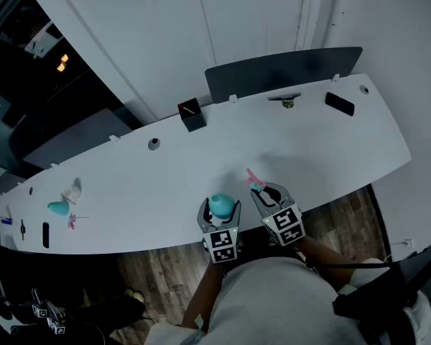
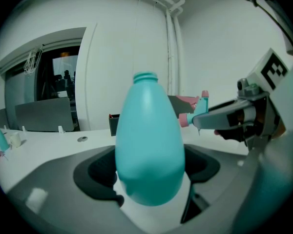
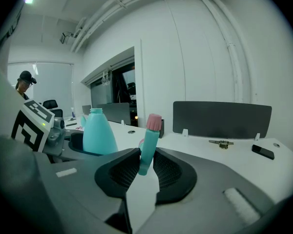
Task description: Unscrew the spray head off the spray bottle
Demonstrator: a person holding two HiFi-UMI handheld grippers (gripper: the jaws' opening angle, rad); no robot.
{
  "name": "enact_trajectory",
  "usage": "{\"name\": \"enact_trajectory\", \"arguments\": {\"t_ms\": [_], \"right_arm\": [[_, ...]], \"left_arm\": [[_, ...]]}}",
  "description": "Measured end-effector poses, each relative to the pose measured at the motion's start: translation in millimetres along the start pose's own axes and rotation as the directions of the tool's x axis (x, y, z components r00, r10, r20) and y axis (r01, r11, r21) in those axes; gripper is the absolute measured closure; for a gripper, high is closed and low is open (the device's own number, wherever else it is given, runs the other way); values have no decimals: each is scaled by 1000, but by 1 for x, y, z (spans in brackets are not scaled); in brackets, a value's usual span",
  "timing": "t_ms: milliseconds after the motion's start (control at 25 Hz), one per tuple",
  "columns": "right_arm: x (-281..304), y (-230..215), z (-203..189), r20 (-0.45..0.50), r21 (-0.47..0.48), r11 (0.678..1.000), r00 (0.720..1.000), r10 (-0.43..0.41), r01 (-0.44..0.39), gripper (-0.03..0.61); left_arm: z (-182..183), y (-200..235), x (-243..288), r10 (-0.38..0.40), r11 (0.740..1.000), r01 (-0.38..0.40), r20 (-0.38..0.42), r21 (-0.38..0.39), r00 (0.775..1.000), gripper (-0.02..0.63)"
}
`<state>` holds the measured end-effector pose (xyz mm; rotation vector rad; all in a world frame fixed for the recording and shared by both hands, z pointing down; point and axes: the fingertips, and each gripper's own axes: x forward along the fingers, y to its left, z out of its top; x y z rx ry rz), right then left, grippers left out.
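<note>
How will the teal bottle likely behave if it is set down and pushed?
The teal bottle looks like thin plastic with its neck open, so probably light and squeezable. Its smooth, rounded body may slip. It widens downward, so it would likely slide rather than tip.

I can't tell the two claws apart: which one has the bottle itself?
The left gripper: its wide-set jaws clasp the open-necked teal bottle. The right gripper pinches only the pink-tipped spray head.

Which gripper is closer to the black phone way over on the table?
Right. The right gripper, holding the spray head, is short of the black phone but on its side; the left gripper, holding the bottle, is farther off.
</note>
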<state>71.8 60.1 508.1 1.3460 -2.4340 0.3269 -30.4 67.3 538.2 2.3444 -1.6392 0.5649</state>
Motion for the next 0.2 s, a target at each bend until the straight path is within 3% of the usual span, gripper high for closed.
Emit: {"name": "enact_trajectory", "arguments": {"t_ms": [200], "right_arm": [[0,3,1,-4,-8,1000,1000,5,-5,489]], "left_arm": [[-2,1,-2,3,1000,-3,-3,0,1000,215]]}}
